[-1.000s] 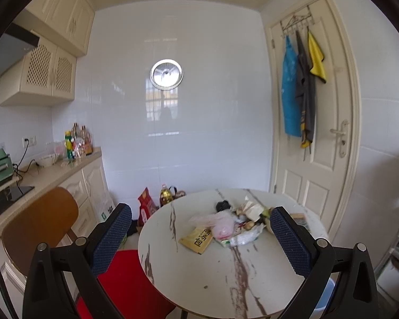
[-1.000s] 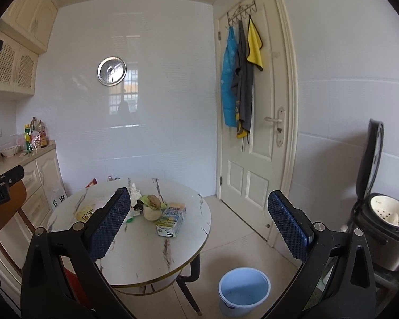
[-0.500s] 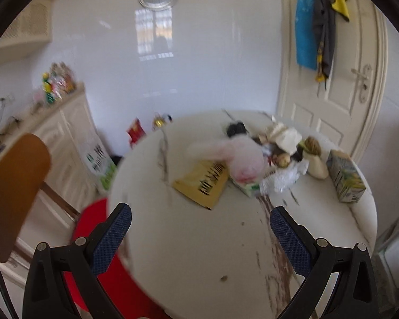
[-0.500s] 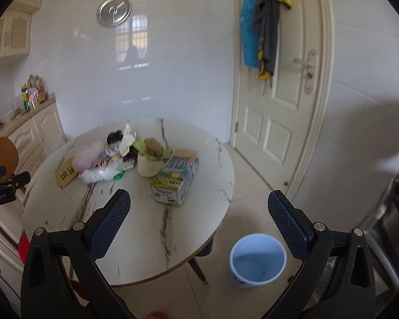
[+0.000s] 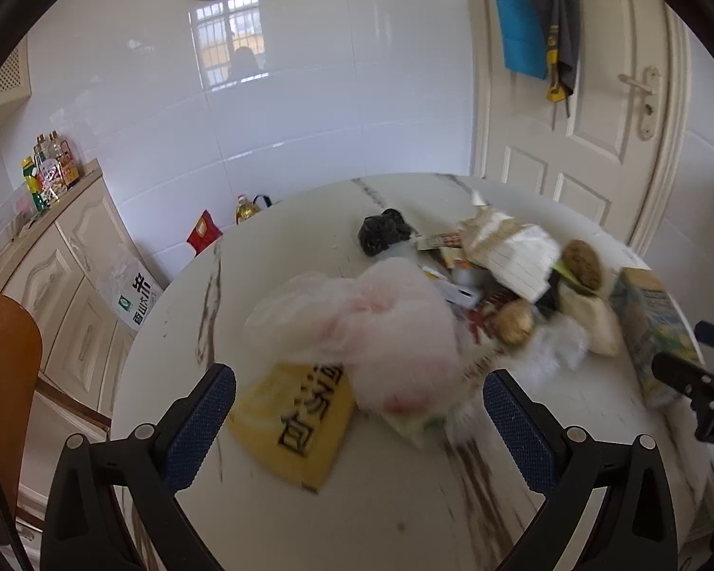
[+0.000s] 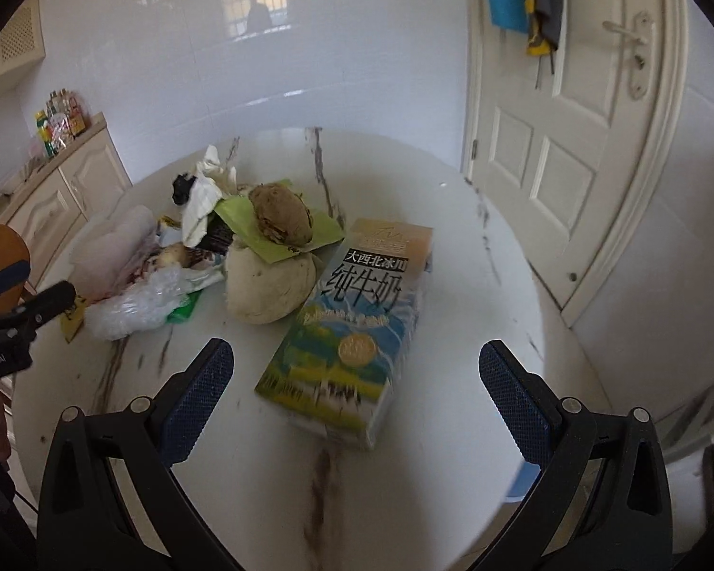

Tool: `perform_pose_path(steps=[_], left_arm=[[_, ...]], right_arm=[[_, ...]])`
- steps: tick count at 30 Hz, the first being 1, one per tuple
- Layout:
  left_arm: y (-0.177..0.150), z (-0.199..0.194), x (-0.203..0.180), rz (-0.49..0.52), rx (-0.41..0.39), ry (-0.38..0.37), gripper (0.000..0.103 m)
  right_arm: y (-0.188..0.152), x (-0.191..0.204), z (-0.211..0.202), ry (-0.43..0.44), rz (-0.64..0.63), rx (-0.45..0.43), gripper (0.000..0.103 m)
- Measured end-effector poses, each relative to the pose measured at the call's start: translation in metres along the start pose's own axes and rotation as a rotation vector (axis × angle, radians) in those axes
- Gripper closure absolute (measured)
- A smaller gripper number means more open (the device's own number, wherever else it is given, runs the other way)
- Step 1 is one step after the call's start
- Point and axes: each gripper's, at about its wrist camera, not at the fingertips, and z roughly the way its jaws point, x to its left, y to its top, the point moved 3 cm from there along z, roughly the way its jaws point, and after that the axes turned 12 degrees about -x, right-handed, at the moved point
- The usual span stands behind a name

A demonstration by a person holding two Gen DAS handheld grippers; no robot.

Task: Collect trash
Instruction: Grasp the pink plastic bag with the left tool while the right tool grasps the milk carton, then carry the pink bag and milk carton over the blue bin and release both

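Trash is piled on a round white marble table [image 5: 357, 499]. My left gripper [image 5: 359, 407] is open and empty, close above a pink plastic bag [image 5: 381, 333] and a yellow packet [image 5: 295, 423]. A black bag [image 5: 383, 237], crumpled paper [image 5: 514, 247] and food scraps lie behind. My right gripper [image 6: 357, 383] is open and empty, just above a milk carton [image 6: 352, 333] lying flat. Beside the carton are a pale round lump [image 6: 271, 285], a brown lump on green paper [image 6: 283, 219] and a clear plastic bag [image 6: 138, 300]. The left gripper shows at the right wrist view's left edge.
A white door [image 5: 590, 109] with hung cloths stands behind the table. Cream cabinets [image 5: 57, 276] with bottles run along the left wall. A brown chair back [image 5: 4, 380] is at the left. A blue bucket's rim [image 6: 523, 476] peeks past the table's right edge.
Both grippers have moved forward and down toward the table. The trash now fills both views. The bucket has slid almost out of the right wrist view.
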Motion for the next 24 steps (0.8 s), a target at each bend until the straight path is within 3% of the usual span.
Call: perform_pose_path(steps=[2, 4, 6, 11, 13, 16, 17, 18, 24], left_arm=[[0.005, 0.024, 0.002, -0.009, 0.024, 0.006, 0.001], [0.008, 0.045, 0.004, -0.026, 0.052, 0.004, 0.001], [0.013, 0.064, -0.001, -0.038, 0.073, -0.004, 0.001], [0.021, 0.093, -0.006, -0.043, 0.107, -0.015, 0.001], [0.02, 0.108, -0.007, -0.04, 0.132, -0.014, 0.007], [0.02, 0.113, -0.003, -0.062, 0.127, -0.059, 0.037], [0.021, 0.112, -0.001, -0.078, 0.129, -0.075, 0.056], [0.019, 0.109, 0.004, -0.11, 0.127, -0.108, 0.061], [0.015, 0.09, 0.019, -0.15, 0.082, -0.135, 0.062]], right_arm=[[0.0, 0.0, 0.015, -0.005, -0.012, 0.03, 0.004], [0.0, 0.0, 0.021, 0.01, -0.013, 0.037, 0.014], [-0.002, -0.002, 0.025, 0.029, -0.01, 0.048, 0.033], [-0.003, -0.009, 0.028, 0.055, 0.002, 0.055, 0.044], [-0.002, -0.01, 0.029, 0.07, 0.005, 0.055, 0.052], [-0.003, -0.013, 0.027, 0.106, 0.017, 0.053, 0.055], [-0.004, -0.014, 0.026, 0.114, 0.019, 0.051, 0.055], [-0.005, -0.016, 0.024, 0.12, 0.024, 0.047, 0.055], [-0.009, -0.021, 0.008, 0.146, 0.059, 0.025, 0.056]])
